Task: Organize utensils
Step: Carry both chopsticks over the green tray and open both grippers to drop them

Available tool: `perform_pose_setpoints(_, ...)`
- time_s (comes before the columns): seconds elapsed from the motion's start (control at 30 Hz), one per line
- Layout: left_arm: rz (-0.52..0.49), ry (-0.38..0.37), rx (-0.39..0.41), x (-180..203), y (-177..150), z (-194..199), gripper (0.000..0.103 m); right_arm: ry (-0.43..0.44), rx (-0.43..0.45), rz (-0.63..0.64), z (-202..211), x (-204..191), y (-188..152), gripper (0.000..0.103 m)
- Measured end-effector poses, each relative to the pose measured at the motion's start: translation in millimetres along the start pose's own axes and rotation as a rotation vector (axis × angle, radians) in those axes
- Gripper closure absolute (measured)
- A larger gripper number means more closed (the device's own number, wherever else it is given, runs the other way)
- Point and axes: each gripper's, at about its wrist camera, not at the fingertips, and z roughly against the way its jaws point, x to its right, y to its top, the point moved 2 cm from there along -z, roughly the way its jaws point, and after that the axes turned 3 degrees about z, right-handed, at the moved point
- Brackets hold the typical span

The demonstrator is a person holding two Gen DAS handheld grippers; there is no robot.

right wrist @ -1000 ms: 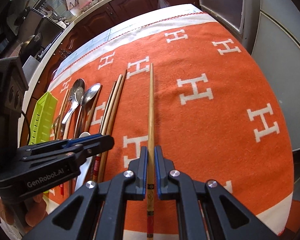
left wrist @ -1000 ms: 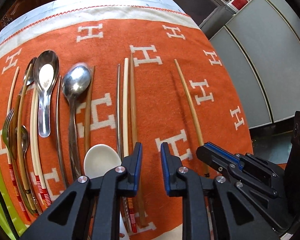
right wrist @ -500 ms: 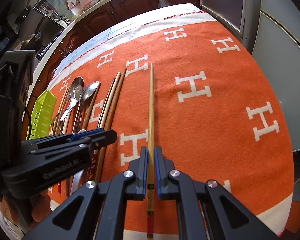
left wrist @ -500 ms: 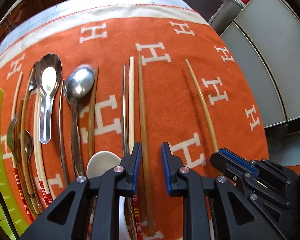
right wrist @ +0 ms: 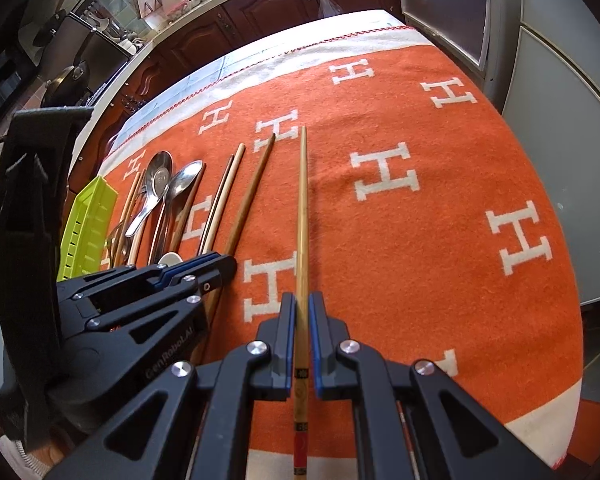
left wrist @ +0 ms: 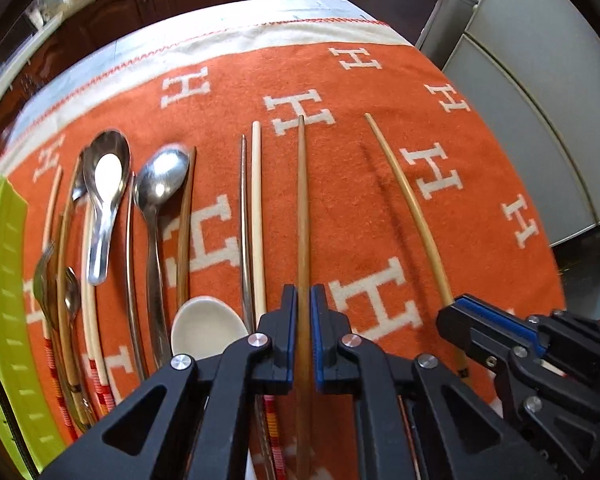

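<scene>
My left gripper [left wrist: 303, 332] is shut on a brown wooden chopstick [left wrist: 302, 208] that points away over the orange cloth. My right gripper [right wrist: 301, 336] is shut on a light bamboo chopstick [right wrist: 302, 216], also seen to the right in the left wrist view [left wrist: 408, 208]. To the left lie a pale chopstick [left wrist: 257, 208], a metal chopstick [left wrist: 244, 220], two steel spoons [left wrist: 156, 196], a white ceramic spoon [left wrist: 208, 326], a fork [left wrist: 46, 280] and more chopsticks. The left gripper shows in the right wrist view [right wrist: 216, 266].
A lime-green slotted tray [left wrist: 4, 304] stands at the cloth's left edge. The orange H-pattern cloth [right wrist: 420, 240] covers the table. Grey cabinets [left wrist: 540, 100] stand to the right, dark wood cabinets and a counter behind.
My left gripper has shifted right and closed on the brown chopstick, which has moved away from the pale one. My right gripper keeps its hold on the bamboo chopstick.
</scene>
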Motion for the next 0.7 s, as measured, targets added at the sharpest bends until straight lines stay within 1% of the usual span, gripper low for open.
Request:
perform_pose_setpoints(0.07,0.016,-0.039,0.003,-4,-3,12,0.099,0.013,0.006,-0.003,4,-2,0,0.096)
perform_pose_setpoints(0.17,0.035,-0.09,0.026,-14,-7,43,0.099,0.027,0.01,0.011,9,-10,0,0.096)
perform_pose_setpoints(0.3,0.054,-0.102,0.112,-38,-12,98,0.099,0.088,0.015,0.038,21,-29,4,0.096)
perform_pose_setpoints(0.37,0.079,-0.084,0.152,-57,-16,123,0.099,0.123,0.022,0.064,28,-44,7,0.096)
perform_pose_setpoints(0.43,0.124,-0.044,0.19,-85,-20,145,0.099,0.179,0.004,0.083,31,-61,13,0.097)
perform_pose_setpoints(0.5,0.171,0.02,0.227,-116,-25,163,0.099,0.237,-0.016,0.119,33,-86,19,0.097)
perform_pose_setpoints(0.57,0.221,0.072,0.248,-146,-31,175,0.099,0.269,-0.031,0.16,31,-112,22,0.097)
perform_pose_setpoints(0.7,0.305,0.105,0.263,-201,-41,183,0.099,0.347,-0.073,0.204,20,-168,27,0.097)
